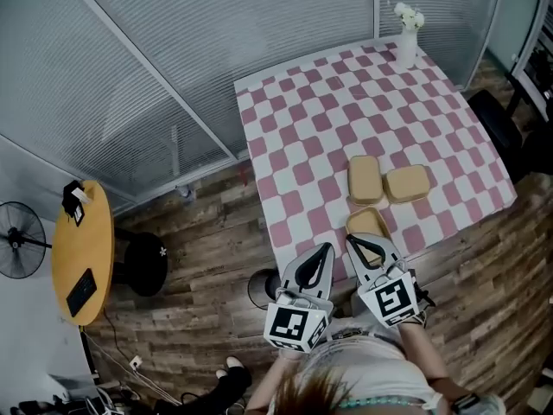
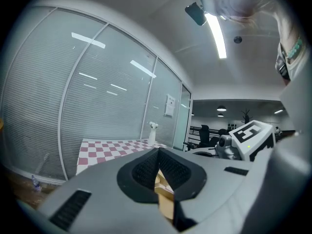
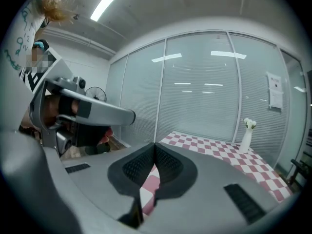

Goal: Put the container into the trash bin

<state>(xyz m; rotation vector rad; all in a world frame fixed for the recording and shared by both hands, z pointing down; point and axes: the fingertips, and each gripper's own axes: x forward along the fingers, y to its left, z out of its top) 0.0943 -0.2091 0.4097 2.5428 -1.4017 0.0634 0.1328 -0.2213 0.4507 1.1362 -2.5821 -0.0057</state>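
Three tan lidded containers lie on the pink-and-white checked table [image 1: 294, 137]: one [image 1: 365, 180] beside another [image 1: 407, 182], and a third [image 1: 367, 224] at the near edge. My right gripper [image 1: 352, 239] is shut and empty, its tip just short of that nearest container. My left gripper [image 1: 327, 247] is beside it, also shut and empty. A dark round bin [image 1: 257, 287] stands on the floor under the left gripper, partly hidden. In the left gripper view, tan container [image 2: 163, 185] shows below the closed tips [image 2: 158, 150]. The right gripper view shows closed tips [image 3: 155, 144] over checked cloth.
A white vase with flowers [image 1: 406, 43] stands at the table's far corner. Glass walls with blinds run behind the table. On the wood floor to the left are a black stool [image 1: 143, 264], a round wooden side table [image 1: 82, 253] and a fan [image 1: 17, 239]. A dark chair [image 1: 497, 124] stands at the right.
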